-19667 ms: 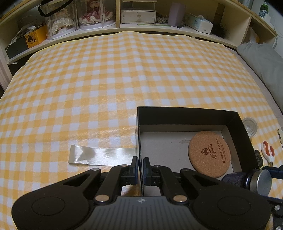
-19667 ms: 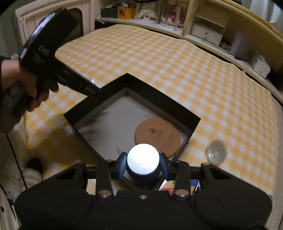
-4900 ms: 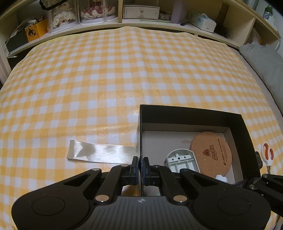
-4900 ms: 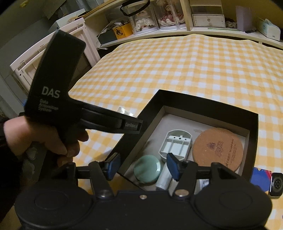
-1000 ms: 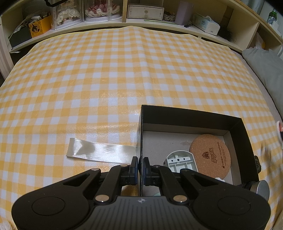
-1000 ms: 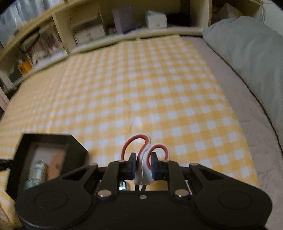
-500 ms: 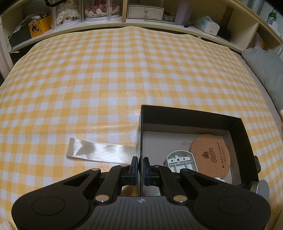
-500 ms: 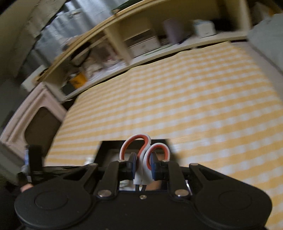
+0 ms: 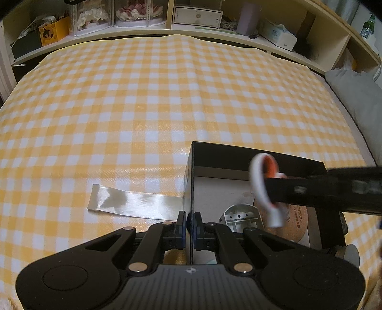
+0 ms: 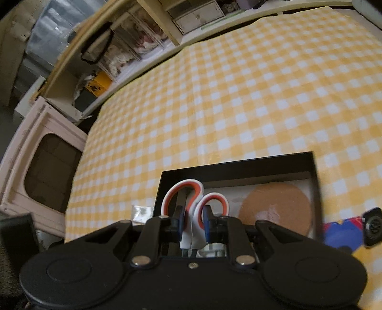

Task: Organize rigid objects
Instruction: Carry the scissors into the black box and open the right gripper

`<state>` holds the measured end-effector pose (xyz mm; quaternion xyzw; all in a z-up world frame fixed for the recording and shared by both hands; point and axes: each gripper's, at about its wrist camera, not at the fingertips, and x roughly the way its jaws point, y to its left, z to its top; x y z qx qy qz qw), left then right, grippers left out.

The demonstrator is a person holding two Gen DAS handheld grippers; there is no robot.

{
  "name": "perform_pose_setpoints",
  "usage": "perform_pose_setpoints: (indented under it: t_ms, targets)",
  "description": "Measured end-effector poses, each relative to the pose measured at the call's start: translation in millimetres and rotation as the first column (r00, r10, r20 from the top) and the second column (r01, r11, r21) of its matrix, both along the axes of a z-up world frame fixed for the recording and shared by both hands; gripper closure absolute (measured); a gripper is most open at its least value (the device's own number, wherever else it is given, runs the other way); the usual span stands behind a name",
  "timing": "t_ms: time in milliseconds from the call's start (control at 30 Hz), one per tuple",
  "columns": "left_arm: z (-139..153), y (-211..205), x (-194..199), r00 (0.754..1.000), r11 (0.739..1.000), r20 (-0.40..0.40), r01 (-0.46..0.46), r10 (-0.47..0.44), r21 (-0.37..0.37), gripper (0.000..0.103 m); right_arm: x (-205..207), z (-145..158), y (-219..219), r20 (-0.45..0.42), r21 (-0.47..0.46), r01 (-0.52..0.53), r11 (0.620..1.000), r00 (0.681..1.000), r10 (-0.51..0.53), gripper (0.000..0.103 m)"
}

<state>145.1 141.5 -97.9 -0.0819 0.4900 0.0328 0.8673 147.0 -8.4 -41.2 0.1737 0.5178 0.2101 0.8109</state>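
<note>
A black open box (image 9: 257, 156) (image 10: 238, 164) sits on the yellow checked cloth. Inside lie a cork coaster (image 10: 274, 205) (image 9: 298, 221) and a grey plastic holder (image 9: 241, 215). My left gripper (image 9: 190, 223) is shut on the box's left wall. My right gripper (image 10: 193, 220) is shut on white scissors with orange-lined handles (image 10: 191, 193), held above the box. In the left wrist view the scissors (image 9: 262, 183) and the right gripper's dark arm hang over the box's right half.
A strip of clear tape (image 9: 133, 201) lies left of the box. A round silver-topped object (image 9: 346, 252), a blue and red card (image 10: 341, 233) and a small black device (image 10: 372, 226) lie right of the box. Shelves (image 9: 191, 16) line the far edge; a grey pillow (image 9: 358, 95) lies right.
My right gripper has swung left with the scissors, from over the bare cloth to above the box. The left gripper and the box have not moved.
</note>
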Motion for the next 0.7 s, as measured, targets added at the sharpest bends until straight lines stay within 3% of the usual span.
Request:
perform_pose_setpoints:
  t_ms: [167, 233, 600, 700]
  targets:
    - [0.1, 1.9, -1.8, 1.0, 1.0, 0.0, -0.003, 0.003, -0.007, 0.098, 7.7, -14.5, 17.8, -0.023, 0.016, 0.014, 1.0, 1.0, -0.014, 0.087]
    - [0.1, 2.4, -2.2, 1.0, 1.0, -0.001, -0.003, 0.003, -0.008, 0.098, 8.8, -18.6, 22.7, -0.032, 0.012, 0.017, 1.0, 0.999, -0.017, 0.082]
    - [0.9, 2.3, -3.0, 1.0, 1.0, -0.001, -0.006, 0.006, -0.012, 0.098, 5.2, -19.1, 16.4, -0.039, -0.061, 0.008, 0.998, 0.999, -0.011, 0.075]
    - [0.7, 2.5, -2.9, 1.0, 1.0, -0.001, -0.005, 0.005, -0.01, 0.098, 2.4, -17.3, 12.1, -0.041, -0.075, 0.024, 0.997, 0.999, -0.027, 0.068]
